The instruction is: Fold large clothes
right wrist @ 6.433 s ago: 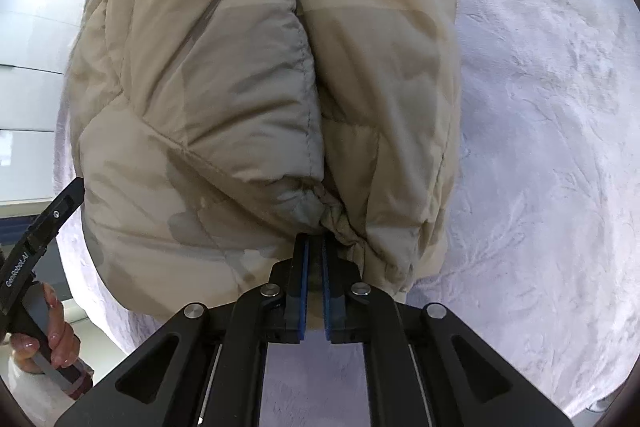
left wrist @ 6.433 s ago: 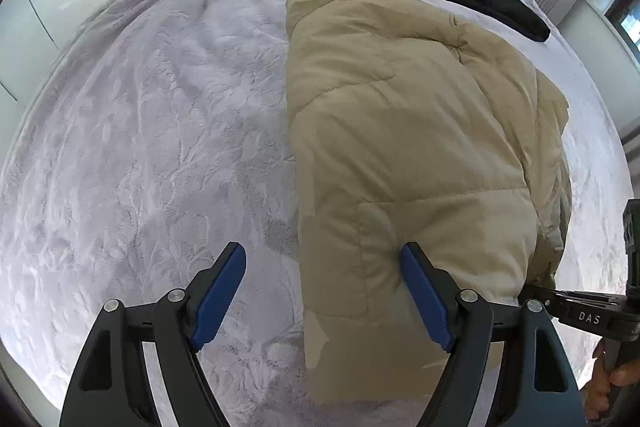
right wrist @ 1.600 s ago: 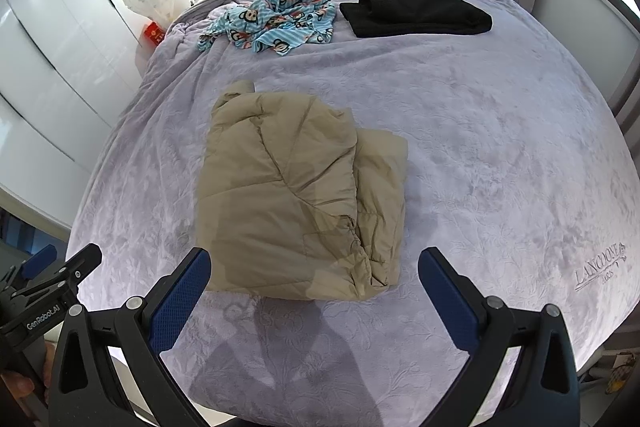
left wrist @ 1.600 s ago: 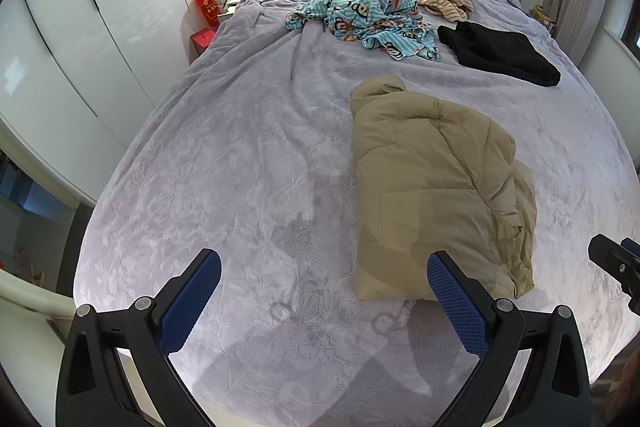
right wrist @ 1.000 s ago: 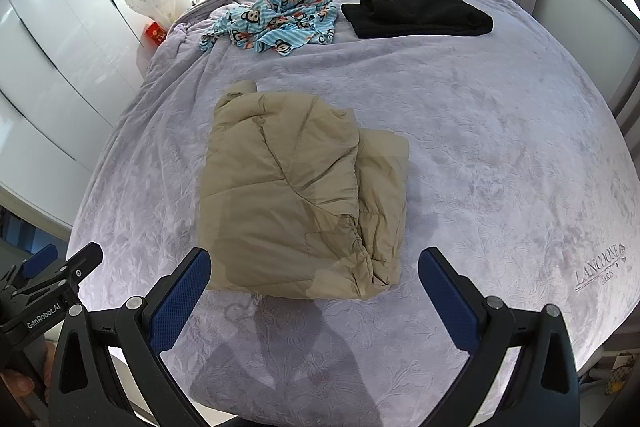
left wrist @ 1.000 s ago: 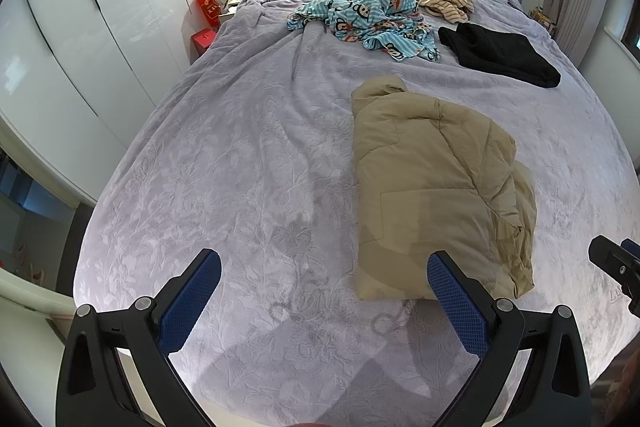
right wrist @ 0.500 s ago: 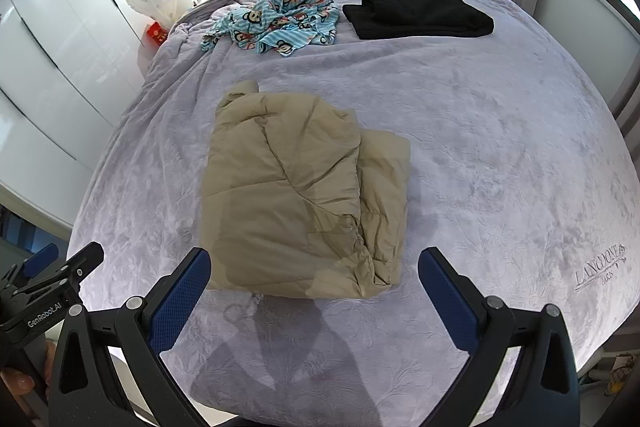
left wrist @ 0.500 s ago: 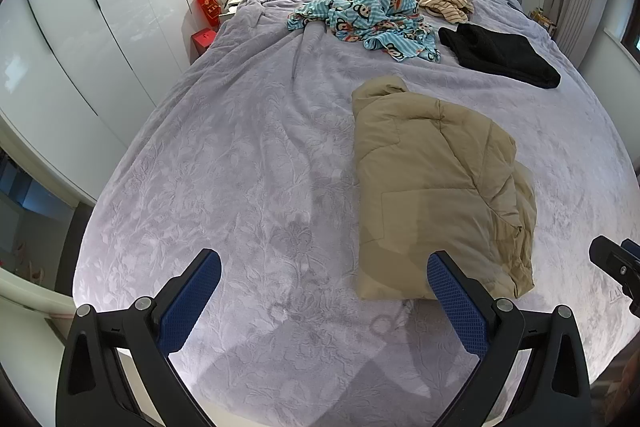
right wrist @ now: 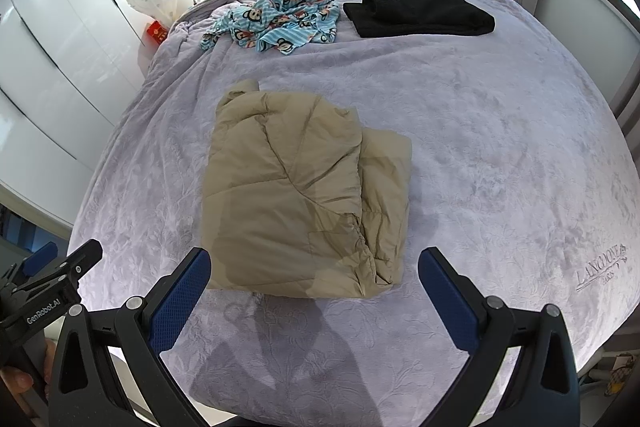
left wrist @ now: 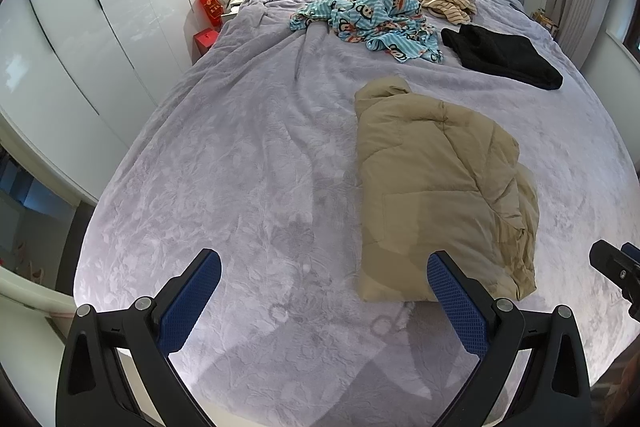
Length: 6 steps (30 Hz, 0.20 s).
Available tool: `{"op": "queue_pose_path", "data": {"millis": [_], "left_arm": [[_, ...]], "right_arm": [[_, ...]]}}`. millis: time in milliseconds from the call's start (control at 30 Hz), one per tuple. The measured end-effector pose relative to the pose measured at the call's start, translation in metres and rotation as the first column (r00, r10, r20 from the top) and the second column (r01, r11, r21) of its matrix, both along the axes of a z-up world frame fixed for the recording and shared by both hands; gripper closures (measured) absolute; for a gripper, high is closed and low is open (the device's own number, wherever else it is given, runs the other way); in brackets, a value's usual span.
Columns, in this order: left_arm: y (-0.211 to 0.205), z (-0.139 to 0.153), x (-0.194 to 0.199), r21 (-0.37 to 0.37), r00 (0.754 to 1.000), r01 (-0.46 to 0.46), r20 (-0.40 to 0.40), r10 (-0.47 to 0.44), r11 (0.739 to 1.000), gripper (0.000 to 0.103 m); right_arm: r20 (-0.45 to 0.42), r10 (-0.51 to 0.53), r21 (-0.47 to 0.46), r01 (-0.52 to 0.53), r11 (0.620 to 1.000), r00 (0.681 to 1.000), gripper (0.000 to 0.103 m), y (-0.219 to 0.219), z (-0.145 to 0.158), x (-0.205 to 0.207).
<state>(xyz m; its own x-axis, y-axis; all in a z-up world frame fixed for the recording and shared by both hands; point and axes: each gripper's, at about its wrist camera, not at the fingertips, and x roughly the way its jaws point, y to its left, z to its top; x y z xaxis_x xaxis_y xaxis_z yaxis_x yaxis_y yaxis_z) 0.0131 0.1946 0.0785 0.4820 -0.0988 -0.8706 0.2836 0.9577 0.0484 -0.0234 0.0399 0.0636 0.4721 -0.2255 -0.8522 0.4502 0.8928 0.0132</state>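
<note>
Beige padded jacket (right wrist: 296,203) folded on bed (right wrist: 500,147), underlayers hidden, probably sleeves

Jacket (right wrist: 296,195): matt beige quilted cloth, puffy. Bed cover (right wrist: 500,155): plush grey fabric, embossed floral texture. Tongs (right wrist: 316,291): matt black plastic, blue textured pads (right wrist: 176,301). Wardrobe doors (left wrist: 100,39): glossy white.

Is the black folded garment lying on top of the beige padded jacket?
No, the black folded garment lies apart from the beige padded jacket, farther up the lilac bedspread.
</note>
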Motion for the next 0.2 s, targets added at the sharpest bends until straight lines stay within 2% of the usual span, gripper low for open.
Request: {"op": "queue_pose_path", "data": {"millis": [200], "left_arm": [[-0.0039,0.0012,-0.0107,-0.002,1.0,-0.015,0.002,0.015,1.0,0.0]], "right_arm": [[-0.001,0.002,0.0,-0.002,1.0,1.0,0.0,0.0011,0.0008,0.0006]]}}
